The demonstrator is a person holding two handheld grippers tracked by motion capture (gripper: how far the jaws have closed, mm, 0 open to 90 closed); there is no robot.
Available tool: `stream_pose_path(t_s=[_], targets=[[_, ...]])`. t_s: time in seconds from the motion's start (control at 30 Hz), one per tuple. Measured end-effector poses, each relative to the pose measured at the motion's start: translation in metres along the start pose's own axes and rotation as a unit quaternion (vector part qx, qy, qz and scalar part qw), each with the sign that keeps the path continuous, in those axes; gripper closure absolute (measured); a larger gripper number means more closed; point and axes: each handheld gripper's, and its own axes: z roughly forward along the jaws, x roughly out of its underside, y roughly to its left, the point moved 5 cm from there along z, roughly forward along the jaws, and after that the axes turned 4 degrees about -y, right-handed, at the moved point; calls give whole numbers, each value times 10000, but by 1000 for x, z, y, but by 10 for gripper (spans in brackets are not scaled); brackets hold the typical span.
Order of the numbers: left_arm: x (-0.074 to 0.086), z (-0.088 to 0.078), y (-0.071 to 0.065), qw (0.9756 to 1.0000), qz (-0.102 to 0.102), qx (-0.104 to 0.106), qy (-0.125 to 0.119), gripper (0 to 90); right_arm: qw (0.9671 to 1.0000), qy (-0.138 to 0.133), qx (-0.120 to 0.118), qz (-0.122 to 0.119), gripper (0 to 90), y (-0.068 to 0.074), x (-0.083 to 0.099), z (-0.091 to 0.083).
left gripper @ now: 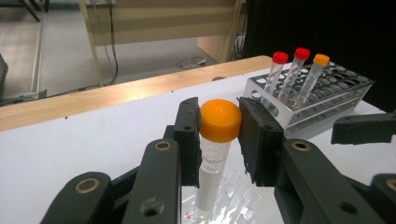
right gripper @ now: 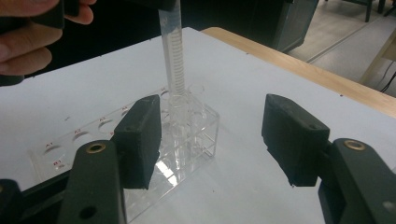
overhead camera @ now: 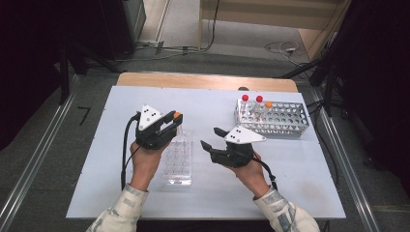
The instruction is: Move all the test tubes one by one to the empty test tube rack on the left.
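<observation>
My left gripper (overhead camera: 173, 119) (left gripper: 218, 140) is shut on the orange cap of a clear tube (left gripper: 217, 122). The tube (right gripper: 173, 56) hangs upright with its lower end in a hole at the far end of the clear acrylic rack (overhead camera: 178, 159) (right gripper: 93, 140). That orange cap (overhead camera: 177, 115) peeks out between the jaws in the high view. To the right of the rack my right gripper (overhead camera: 211, 137) (right gripper: 212, 135) stands open, its jaws pointing left at the rack with nothing between them. Its left jaw is close beside the rack's end.
A metal mesh rack (overhead camera: 275, 118) (left gripper: 322, 95) at the back right holds two red-capped tubes (overhead camera: 245, 98) and an orange-capped one (overhead camera: 269, 104). The white table (overhead camera: 106, 145) has bare room at left and front. A wooden edge (overhead camera: 203, 79) runs along the back.
</observation>
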Motion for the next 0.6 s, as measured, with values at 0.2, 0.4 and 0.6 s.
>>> stream_pose_path(t_s=[0.2, 0.4, 0.6], targets=[[11, 9, -1, 9999, 19, -40, 141, 703, 10000, 13, 16, -15, 359, -1, 1, 0], [24, 15, -1, 9993, 59, -100, 359, 701, 10000, 11, 19, -8, 359, -1, 1, 0], [30, 19, 1, 9987, -1, -118, 491, 698, 10000, 27, 30, -25, 359, -1, 1, 1]])
